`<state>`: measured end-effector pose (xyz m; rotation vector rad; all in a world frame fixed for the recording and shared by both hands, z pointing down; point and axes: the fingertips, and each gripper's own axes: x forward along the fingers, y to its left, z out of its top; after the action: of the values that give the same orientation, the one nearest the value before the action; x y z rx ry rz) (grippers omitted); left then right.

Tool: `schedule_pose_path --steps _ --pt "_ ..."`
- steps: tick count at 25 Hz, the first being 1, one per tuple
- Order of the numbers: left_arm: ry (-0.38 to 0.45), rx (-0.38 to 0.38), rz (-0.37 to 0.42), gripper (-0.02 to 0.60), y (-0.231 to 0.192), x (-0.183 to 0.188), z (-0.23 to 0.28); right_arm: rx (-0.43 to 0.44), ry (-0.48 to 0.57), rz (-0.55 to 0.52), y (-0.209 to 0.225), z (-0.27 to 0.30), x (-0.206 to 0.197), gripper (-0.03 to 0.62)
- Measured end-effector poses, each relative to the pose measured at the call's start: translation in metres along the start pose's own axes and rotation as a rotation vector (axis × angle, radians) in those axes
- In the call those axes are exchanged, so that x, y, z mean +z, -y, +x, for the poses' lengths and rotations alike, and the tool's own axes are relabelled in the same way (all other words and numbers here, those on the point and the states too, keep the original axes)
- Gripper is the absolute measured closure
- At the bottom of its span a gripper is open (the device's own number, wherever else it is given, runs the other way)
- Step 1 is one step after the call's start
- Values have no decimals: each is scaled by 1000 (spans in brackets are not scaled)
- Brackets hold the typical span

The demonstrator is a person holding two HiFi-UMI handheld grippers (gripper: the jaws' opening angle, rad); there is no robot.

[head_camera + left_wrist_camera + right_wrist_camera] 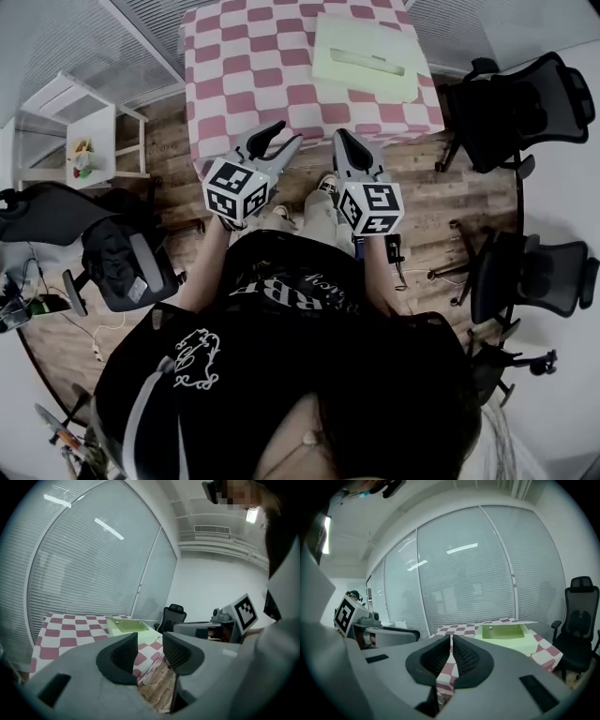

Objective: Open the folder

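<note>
A pale green folder (366,56) lies flat and shut on the far right part of a table with a pink-and-white checked cloth (244,66). Both grippers hang in the air before the table's near edge, apart from the folder. My left gripper (283,137) is open, with nothing between its jaws. My right gripper (342,139) is shut and holds nothing. The left gripper view has the folder (129,626) beyond the open gripper (150,644). In the right gripper view the folder (504,632) lies beyond the shut gripper (451,641), to its right.
Black office chairs stand to the table's right (525,103) and lower right (534,277). Another chair with a bag (122,262) is at the left. A white shelf unit (89,141) stands left of the table. Wood floor lies below; blinds cover the windows behind.
</note>
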<state>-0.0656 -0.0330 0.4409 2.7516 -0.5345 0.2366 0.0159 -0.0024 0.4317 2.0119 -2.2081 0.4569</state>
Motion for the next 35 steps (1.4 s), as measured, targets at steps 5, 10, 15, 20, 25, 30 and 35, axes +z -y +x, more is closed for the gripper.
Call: schedule_pose_path --steps 5,10,15,20,25,30,35 --pt "1 -28 7 405 20 -5 -9 -52 34 -49 -5 -22 6 580" --pt "25 -22 13 405 41 -3 -14 -40 55 -29 -6 -44 8 583" --pt "43 -9 14 405 72 0 -14 -2 62 -23 -5 -72 5 582" --pt "46 -14 28 405 121 -4 -8 25 77 -36 2 -109 3 582" --pt "53 4 24 405 155 -18 -6 36 96 -38 10 -145 -6 583" --pt "51 12 26 405 184 -30 -7 50 98 -54 15 -171 -16 582" --pt "42 23 36 405 194 -38 -10 60 87 -81 12 -180 -23 582"
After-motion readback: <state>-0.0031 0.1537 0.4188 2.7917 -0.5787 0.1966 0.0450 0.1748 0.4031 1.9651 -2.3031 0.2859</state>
